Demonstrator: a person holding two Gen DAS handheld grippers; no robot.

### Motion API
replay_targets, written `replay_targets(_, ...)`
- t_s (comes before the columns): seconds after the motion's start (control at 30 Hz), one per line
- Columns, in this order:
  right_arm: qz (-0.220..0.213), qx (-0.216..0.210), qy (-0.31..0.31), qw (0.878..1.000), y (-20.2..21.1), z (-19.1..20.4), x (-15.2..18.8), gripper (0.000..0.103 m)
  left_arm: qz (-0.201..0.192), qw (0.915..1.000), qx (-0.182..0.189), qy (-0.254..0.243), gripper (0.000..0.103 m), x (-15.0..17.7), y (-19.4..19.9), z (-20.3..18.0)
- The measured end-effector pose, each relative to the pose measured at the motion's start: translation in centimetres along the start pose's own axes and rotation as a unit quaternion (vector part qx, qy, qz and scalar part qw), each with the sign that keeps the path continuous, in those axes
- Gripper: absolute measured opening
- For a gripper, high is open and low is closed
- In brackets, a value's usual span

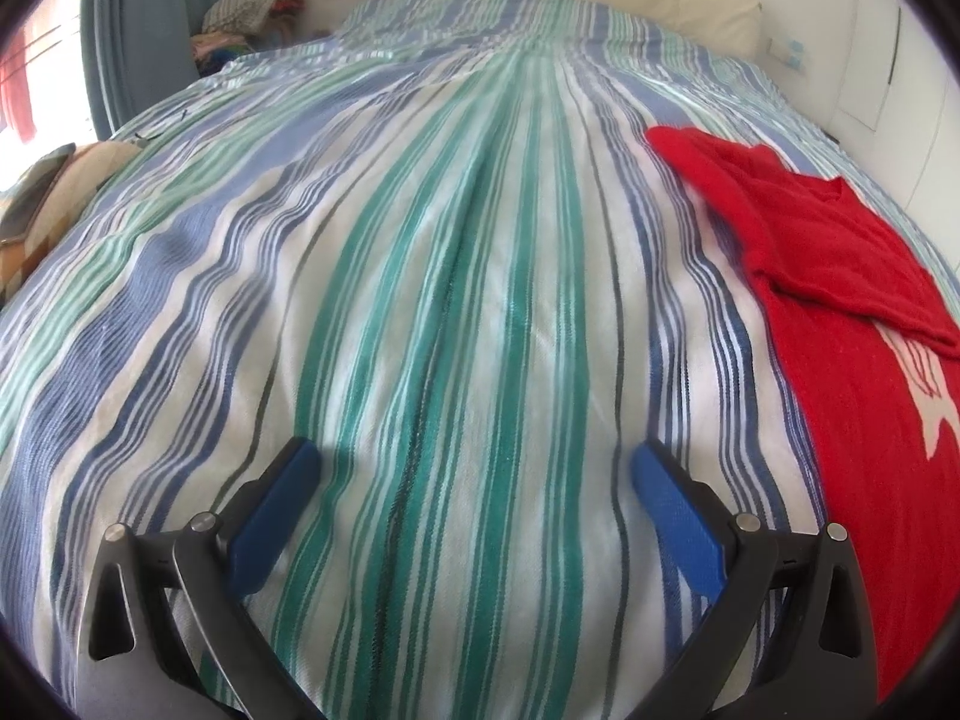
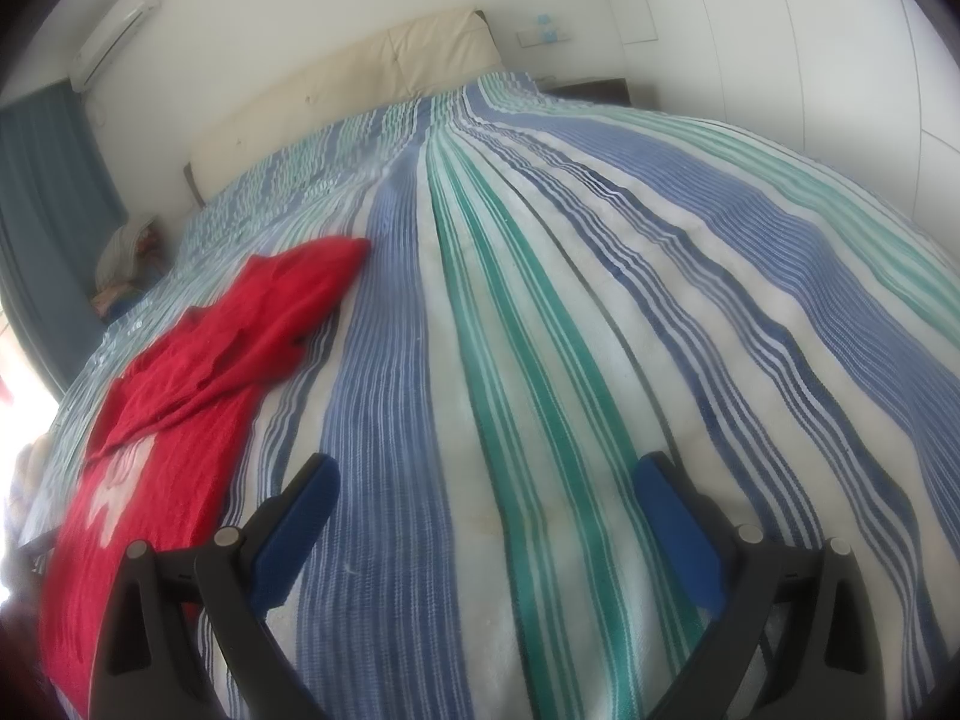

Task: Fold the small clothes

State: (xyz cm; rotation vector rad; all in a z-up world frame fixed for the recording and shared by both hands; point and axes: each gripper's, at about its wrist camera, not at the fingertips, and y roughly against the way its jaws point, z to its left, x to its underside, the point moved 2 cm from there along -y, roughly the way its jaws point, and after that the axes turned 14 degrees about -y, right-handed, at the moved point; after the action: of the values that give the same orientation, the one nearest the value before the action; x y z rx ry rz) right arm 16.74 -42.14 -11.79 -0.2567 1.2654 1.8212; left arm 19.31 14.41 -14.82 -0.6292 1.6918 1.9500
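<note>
Left hand-held gripper: jaws spread wide, blue pads apart, nothing between them. It hangs over the striped bedspread, clear of the garment.

Right hand-held gripper: jaws likewise released, blue pads well apart, nothing held. Only bedspread lies between its fingers.

Red sweater lies flat on the bed, between the two grippers: at the right edge of the left wrist view, at the left edge of the right wrist view. Long axis runs near to far, roughly parallel to the bedspread stripes. Hem end is near, neck end far toward the headboard. One sleeve is folded across the upper body; another sleeve reaches away at the far end. A white motif shows on the front, partly covered by the folded sleeve.

Curtain and a pile of clothes stand at the far left.
</note>
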Motion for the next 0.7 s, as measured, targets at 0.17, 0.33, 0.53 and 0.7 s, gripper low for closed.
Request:
replay_targets(0.17,0.0,0.003,0.002,1.0,0.0,0.05,-0.01,0.098,0.001,1.0,0.0,0.0,0.103,-0.03,0.03,-0.06)
replay_targets(0.33,0.0,0.006,0.003,1.0,0.09,0.09,-0.04,0.098,0.001,1.0,0.0,0.0,0.103,-0.04,0.03,-0.09)
replay_targets(0.53,0.0,0.007,0.003,1.0,0.09,0.09,-0.04,0.098,-0.001,1.0,-0.001,0.0,0.103,-0.06,-0.16,-0.15)
replay_targets(0.7,0.0,0.01,0.005,1.0,0.01,0.12,0.05,0.098,-0.001,1.0,-0.001,0.0,0.103,-0.05,-0.16,-0.16)
